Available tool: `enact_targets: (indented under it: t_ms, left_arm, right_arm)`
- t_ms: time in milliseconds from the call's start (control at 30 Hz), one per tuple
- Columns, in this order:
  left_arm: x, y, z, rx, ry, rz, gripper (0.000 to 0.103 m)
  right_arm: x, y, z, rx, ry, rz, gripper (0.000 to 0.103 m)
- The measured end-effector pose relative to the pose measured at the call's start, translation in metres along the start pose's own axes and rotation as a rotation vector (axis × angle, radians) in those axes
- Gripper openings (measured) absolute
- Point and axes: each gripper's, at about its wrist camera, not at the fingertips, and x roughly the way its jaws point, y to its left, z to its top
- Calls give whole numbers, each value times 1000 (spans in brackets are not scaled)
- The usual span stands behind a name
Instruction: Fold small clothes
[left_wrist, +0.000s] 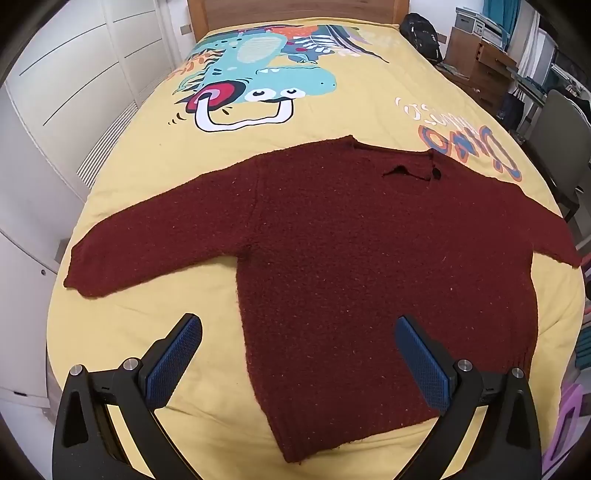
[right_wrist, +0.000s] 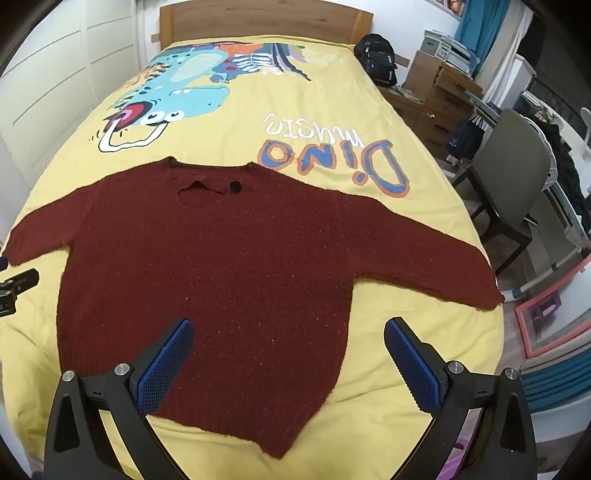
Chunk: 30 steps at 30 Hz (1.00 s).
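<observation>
A dark red knitted sweater (left_wrist: 351, 266) lies flat on the yellow bedspread (left_wrist: 147, 162), sleeves spread to both sides, neck away from me, hem toward me. It also shows in the right wrist view (right_wrist: 221, 277). My left gripper (left_wrist: 297, 328) is open and empty, above the sweater's lower left edge. My right gripper (right_wrist: 288, 332) is open and empty, above the sweater's lower right part. Part of the left gripper (right_wrist: 16, 286) shows at the left edge of the right wrist view.
The bedspread (right_wrist: 369, 122) carries a dinosaur print (left_wrist: 258, 74) and "Dino" lettering (right_wrist: 332, 162). A wooden headboard (right_wrist: 258, 18) is at the far end. White cabinets (left_wrist: 66, 74) stand left. A black backpack (right_wrist: 376, 59), wooden drawers (right_wrist: 436, 96) and a grey chair (right_wrist: 513, 173) stand right.
</observation>
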Motion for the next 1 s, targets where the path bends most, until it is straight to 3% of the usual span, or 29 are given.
enact_targets:
  t_ms: [1000]
  left_arm:
    - [5,-5,-1,22,3,19,102]
  right_arm:
    - [5,-10,-5,14,28,-11,103]
